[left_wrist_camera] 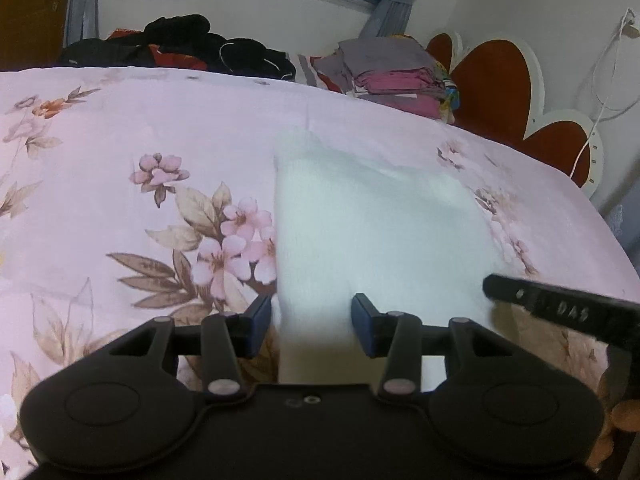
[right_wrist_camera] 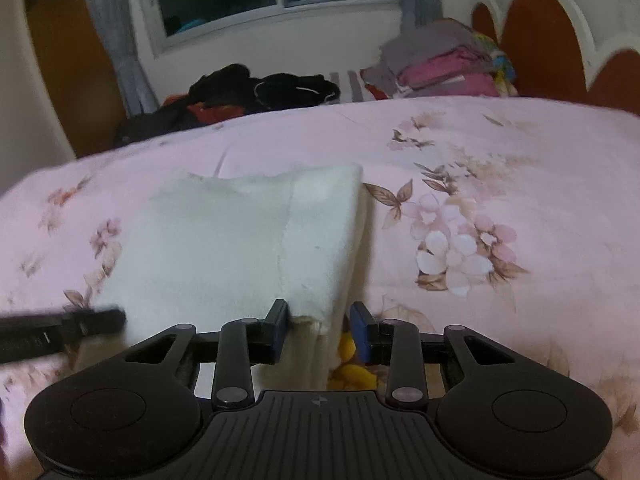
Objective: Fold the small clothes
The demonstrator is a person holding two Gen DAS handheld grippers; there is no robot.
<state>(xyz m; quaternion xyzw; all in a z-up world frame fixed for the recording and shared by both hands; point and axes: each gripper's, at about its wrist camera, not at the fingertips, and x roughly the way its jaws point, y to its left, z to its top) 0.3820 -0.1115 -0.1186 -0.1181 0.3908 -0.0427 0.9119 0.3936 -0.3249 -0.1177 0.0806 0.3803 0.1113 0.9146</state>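
A white fleecy garment point(left_wrist_camera: 372, 232) lies folded on the pink floral bedspread point(left_wrist_camera: 120, 152). My left gripper point(left_wrist_camera: 312, 326) is open, its jaws astride the garment's near left edge. In the right wrist view the same garment point(right_wrist_camera: 224, 248) lies ahead. My right gripper point(right_wrist_camera: 320, 332) is open, its jaws astride the garment's near right corner, where a folded layer overlaps. A finger of the right gripper point(left_wrist_camera: 560, 312) shows at the right in the left wrist view. A finger of the left gripper point(right_wrist_camera: 60, 328) shows at the left in the right wrist view.
A stack of folded grey and pink clothes point(left_wrist_camera: 400, 80) sits at the far side near the red and white headboard point(left_wrist_camera: 500, 76). A heap of dark clothes point(left_wrist_camera: 180, 48) lies far left under the window. The stack point(right_wrist_camera: 444, 68) and the heap point(right_wrist_camera: 248, 92) also show in the right wrist view.
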